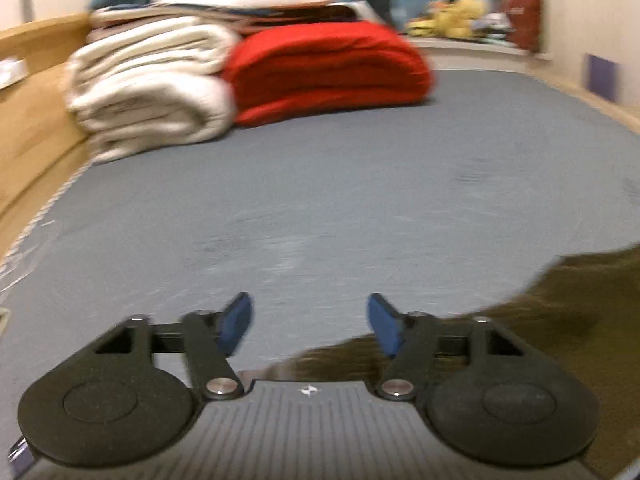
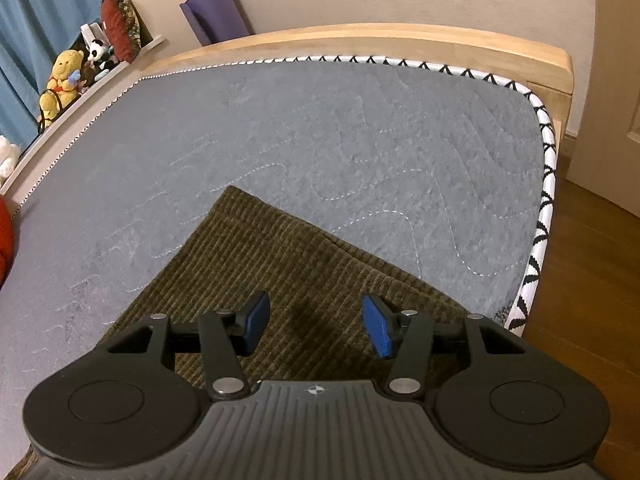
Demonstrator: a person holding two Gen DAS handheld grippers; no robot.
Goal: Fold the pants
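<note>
The pants [image 2: 280, 256] are olive-brown corduroy, lying flat on the grey mattress [image 2: 360, 140] near its front right corner. My right gripper [image 2: 316, 326] is open and empty, hovering just above the pants. In the left wrist view the pants [image 1: 560, 304] show blurred at the lower right, reaching under the right finger. My left gripper [image 1: 310, 324] is open and empty, above the mattress [image 1: 320, 200] at the pants' left edge.
Folded white blankets [image 1: 152, 88] and a red blanket [image 1: 328, 68] are stacked at the mattress's far end. A wooden bed frame [image 2: 360, 40] runs round the mattress. Stuffed toys [image 2: 64, 76] sit on a ledge at the left. Wooden floor [image 2: 592, 280] lies to the right.
</note>
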